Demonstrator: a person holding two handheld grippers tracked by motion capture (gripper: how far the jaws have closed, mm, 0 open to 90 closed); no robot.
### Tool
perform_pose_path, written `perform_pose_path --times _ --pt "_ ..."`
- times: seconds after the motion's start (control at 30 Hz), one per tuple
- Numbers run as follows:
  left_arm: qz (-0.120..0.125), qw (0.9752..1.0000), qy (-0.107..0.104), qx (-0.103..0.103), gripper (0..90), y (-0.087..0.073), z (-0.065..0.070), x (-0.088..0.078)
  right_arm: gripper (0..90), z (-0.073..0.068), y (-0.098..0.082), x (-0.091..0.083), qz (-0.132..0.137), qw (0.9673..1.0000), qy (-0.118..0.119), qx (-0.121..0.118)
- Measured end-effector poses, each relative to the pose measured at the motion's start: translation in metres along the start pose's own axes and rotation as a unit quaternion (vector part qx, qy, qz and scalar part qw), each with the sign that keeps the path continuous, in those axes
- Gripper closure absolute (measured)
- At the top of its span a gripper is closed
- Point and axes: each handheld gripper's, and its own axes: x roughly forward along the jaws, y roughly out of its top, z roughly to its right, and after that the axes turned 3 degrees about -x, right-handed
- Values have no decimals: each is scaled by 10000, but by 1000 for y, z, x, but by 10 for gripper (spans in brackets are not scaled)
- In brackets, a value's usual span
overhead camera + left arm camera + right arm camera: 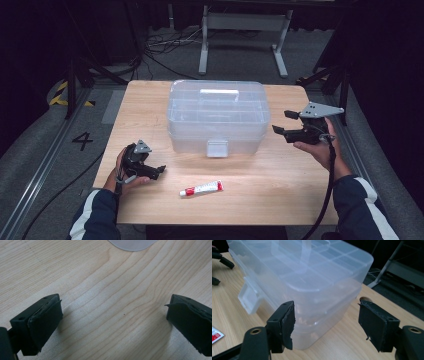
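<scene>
The worktop (280, 175) is pale wood grain, and I stand at its near edge with both forearms coming in over it. The biggest thing on it is the clear plastic storage box (217, 116), sitting at the middle toward the far side, lid down, with a white carry handle (219, 92) lying flat on top and a front latch (217, 148) facing me. Through the lid I can make out divider compartments.

My right tongs (283, 122) hang raised above the worktop just beside the box's right end, apart from it, pointing at it. In the right gripper view the jaws stand spread wide with the box's corner framed between them, the pads touching nothing; they grasp nothing.

My left tongs (161, 170) sit low at the near left of the worktop, well apart from the box. In the left gripper view the jaws are released too, wide, with bare wood between the pads.

The smallest thing is a white tube with a red cap (201, 188), lying flat on the near part of the worktop in front of the box's latch, just right of my left tongs and untouched.
</scene>
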Motion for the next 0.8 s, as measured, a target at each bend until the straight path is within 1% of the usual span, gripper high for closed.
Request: perform_pose_path --times 0.13,0.27,0.37,0.43,0.53,0.57,0.67,0.8 --pt "1 10000 1 -1 6 0 0 0 307 -1 15 -1 106 9999 12 -72" --pt "0 10000 9 -12 6 0 0 0 351 0 26 3 185 9997 6 -126" --pt "-5 10000 19 4 6 0 0 0 351 0 30 6 159 9998 17 -132" --pt "-6 10000 20 4 6 0 0 0 351 0 37 10 147 9998 18 -154" --pt "-7 10000 23 3 6 0 0 0 353 0 41 14 169 9997 37 -172" --pt "-7 10000 24 1 6 0 0 0 359 -1 43 16 145 9997 9 -193" --pt "-5 10000 24 3 6 0 0 0 374 -2 49 22 130 9996 46 -237" --pt "-6 10000 24 2 6 0 0 0 397 -3 54 26 149 9995 47 -274"
